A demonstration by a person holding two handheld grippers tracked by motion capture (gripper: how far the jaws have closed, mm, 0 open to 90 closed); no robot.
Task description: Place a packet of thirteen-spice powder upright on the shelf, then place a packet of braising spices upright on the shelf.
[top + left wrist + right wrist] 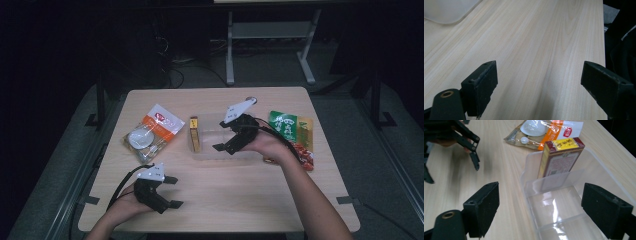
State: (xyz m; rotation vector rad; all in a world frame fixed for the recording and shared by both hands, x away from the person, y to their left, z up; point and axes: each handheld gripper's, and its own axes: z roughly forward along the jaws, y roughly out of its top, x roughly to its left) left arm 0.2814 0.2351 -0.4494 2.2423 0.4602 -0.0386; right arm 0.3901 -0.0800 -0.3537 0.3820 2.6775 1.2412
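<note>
A clear plastic container (250,156) with dividers lies at the table's middle. A yellow and dark red box (194,133) stands upright in its left end compartment. My right gripper (222,136) hovers over the container with its jaws wide apart and nothing between them. In the right gripper view the box (560,160) rises behind a divider of the container (574,202), beyond my right gripper (541,192). My left gripper (175,191) rests open near the front left, over bare wood. In the left gripper view my left gripper (539,72) holds nothing, and a container corner (446,10) shows far off.
An orange and white packet (152,132) with a small bowl and spoon lies left of the container. A green packet (285,125) and a red one (306,152) lie to its right. The wooden table (240,195) has free room along its front.
</note>
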